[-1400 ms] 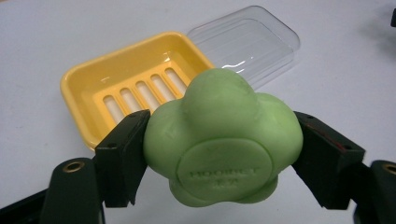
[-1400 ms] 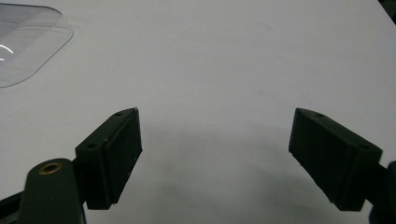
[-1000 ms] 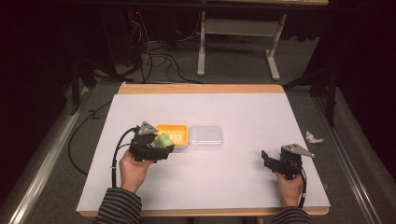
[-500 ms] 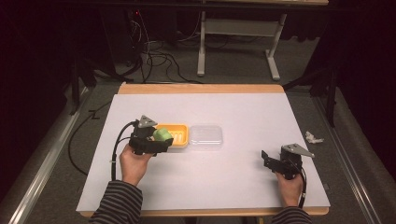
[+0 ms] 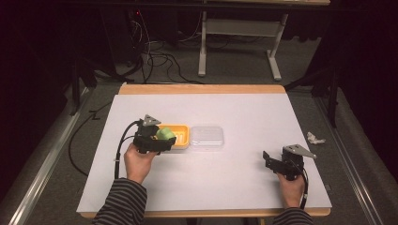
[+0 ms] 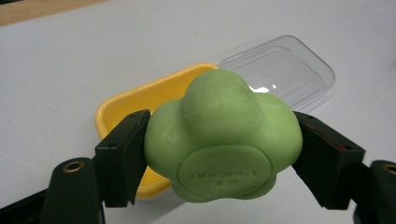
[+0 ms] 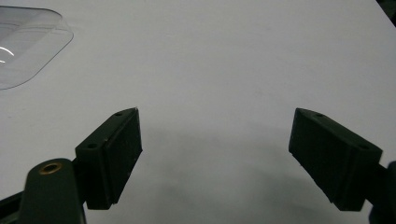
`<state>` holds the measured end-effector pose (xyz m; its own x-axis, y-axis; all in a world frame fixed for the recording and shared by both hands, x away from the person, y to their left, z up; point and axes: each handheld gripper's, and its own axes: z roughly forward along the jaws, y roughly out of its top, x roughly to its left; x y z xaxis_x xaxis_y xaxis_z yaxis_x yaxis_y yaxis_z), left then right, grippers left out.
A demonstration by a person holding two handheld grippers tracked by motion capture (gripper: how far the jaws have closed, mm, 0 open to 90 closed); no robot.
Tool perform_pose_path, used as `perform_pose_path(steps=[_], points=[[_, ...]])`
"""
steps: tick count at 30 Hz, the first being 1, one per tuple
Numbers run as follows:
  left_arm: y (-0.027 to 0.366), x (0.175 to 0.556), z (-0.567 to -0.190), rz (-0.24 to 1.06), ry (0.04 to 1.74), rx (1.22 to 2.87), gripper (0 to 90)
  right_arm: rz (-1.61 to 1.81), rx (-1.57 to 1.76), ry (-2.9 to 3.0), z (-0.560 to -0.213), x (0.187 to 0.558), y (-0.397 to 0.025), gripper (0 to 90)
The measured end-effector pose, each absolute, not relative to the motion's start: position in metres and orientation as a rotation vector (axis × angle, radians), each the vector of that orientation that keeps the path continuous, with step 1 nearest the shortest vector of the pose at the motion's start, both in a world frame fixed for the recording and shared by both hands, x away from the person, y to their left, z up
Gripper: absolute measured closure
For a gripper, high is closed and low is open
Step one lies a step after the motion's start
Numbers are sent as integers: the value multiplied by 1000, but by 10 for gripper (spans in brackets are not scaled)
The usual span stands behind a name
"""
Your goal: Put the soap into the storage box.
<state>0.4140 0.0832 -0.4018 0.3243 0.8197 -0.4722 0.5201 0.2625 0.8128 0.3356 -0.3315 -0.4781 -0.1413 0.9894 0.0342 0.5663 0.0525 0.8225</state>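
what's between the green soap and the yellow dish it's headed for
Nothing visible. The left hand-held gripper holds the green soap just above the near end of the open yellow dish, whose inside looks bare. The clear lid lies beside it, off to the side.

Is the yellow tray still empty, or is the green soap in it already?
Empty as far as visible: the green soap sits clamped in the left gripper, above the yellow tray.

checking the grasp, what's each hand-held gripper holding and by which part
The left hand-held gripper clamps the green lobed soap by its two opposite sides. The right hand-held gripper is open, holding nothing.
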Motion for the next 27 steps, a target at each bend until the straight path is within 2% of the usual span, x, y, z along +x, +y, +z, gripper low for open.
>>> perform_pose_path(steps=[27], points=[[84, 437, -418, 368, 1399, 1386, 258, 967, 1566, 1764, -478, 335, -332, 176]])
